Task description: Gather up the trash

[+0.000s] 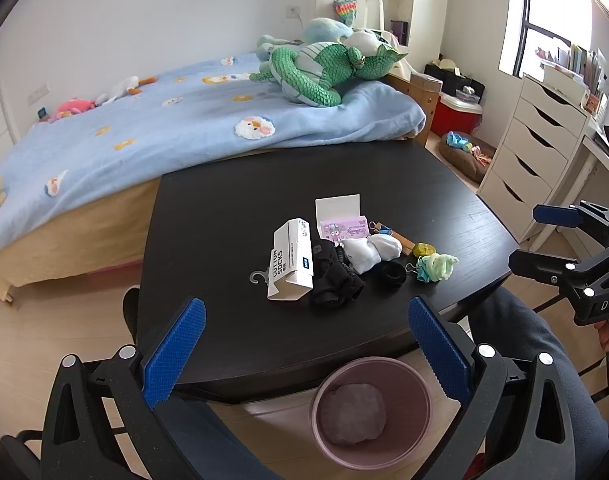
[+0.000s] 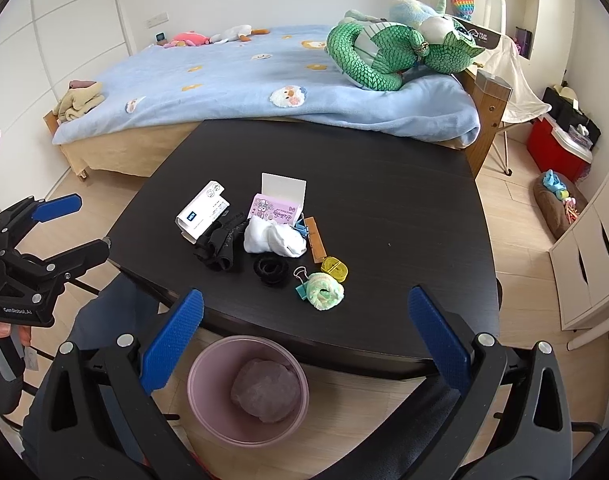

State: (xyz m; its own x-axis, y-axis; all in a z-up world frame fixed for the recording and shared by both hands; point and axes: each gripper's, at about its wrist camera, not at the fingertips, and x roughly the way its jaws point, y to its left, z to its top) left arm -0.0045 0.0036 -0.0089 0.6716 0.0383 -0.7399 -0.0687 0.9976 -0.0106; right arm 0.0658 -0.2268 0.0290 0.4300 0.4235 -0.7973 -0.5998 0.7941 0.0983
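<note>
Both grippers, left (image 1: 306, 354) and right (image 2: 306, 350), hang wide apart and empty above the near edge of the black table (image 1: 224, 200), so I judge collection not yet begun: the sock box (image 1: 292, 258) and the open pink carton (image 2: 276, 204) lie on the table among socks and clips, with the pink bin (image 1: 370, 408) on the floor below the edge. My next move calls for settling on one piece of packaging and closing squarely across it. Only the right wrist view shows the folded clothes (image 2: 78, 100) at the bed's far corner; only the left shows the window.
</note>
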